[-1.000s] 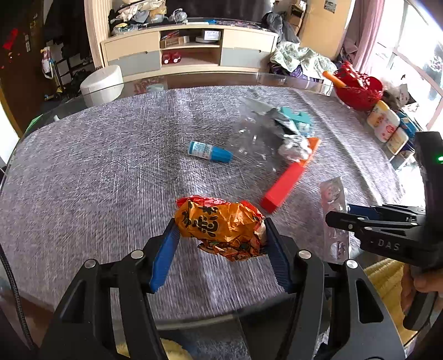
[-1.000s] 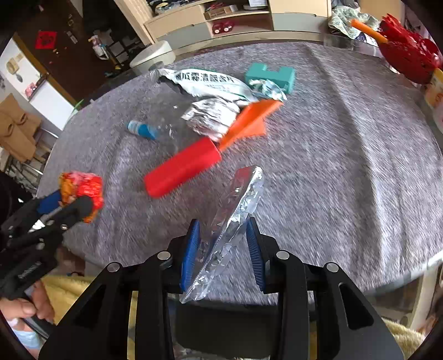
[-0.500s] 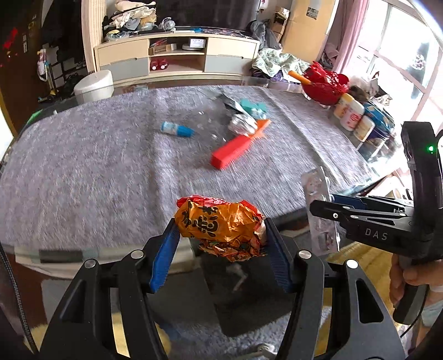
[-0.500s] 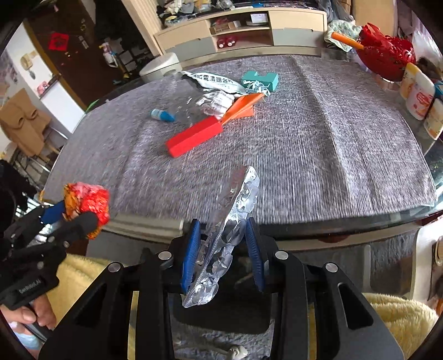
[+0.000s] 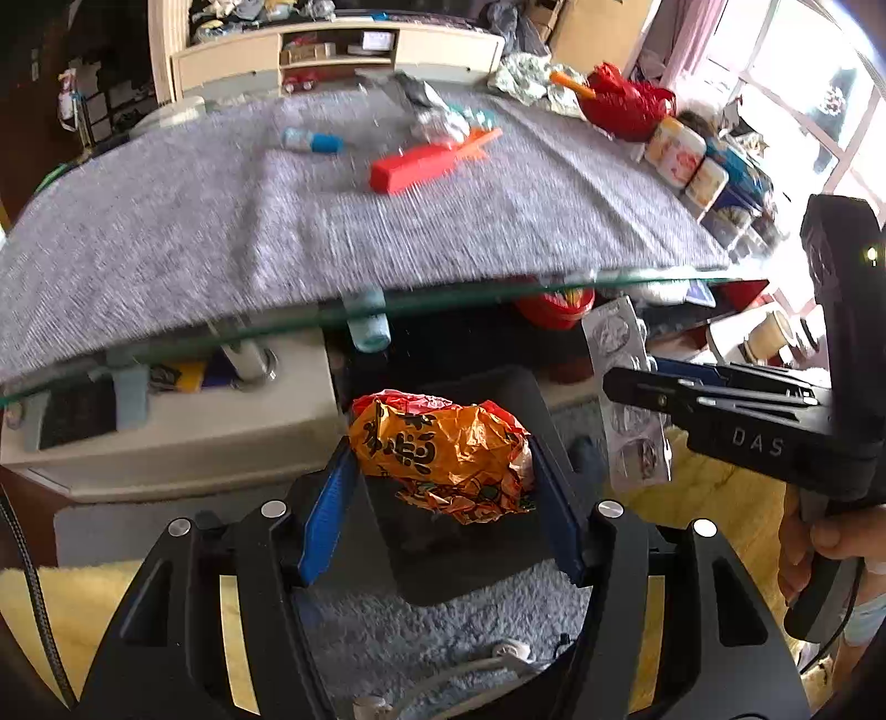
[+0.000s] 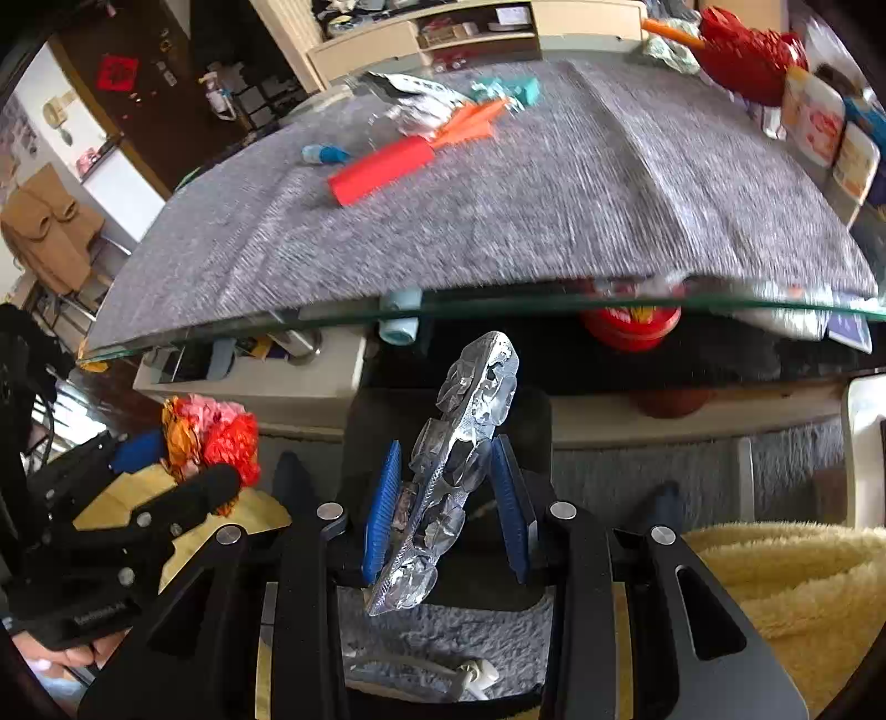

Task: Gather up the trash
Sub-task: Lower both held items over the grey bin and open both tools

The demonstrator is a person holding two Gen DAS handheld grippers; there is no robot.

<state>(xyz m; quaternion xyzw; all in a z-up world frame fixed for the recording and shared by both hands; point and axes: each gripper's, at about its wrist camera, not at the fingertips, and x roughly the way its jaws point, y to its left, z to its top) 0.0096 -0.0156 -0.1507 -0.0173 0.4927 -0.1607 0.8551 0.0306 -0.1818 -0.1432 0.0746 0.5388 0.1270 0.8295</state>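
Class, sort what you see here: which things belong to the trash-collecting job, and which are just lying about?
Job: orange wrapper in left gripper; blister pack in right gripper; dark bin below.

Lying about: red basket; jars; shelf unit; yellow rug.

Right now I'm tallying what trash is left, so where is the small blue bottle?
The small blue bottle lies on the grey tablecloth toward the far left in both views, just left of the red box.

overhead: glass table edge (image 5: 443, 299) | below: dark bin (image 5: 470, 531) open | right gripper (image 5: 626, 382) beside
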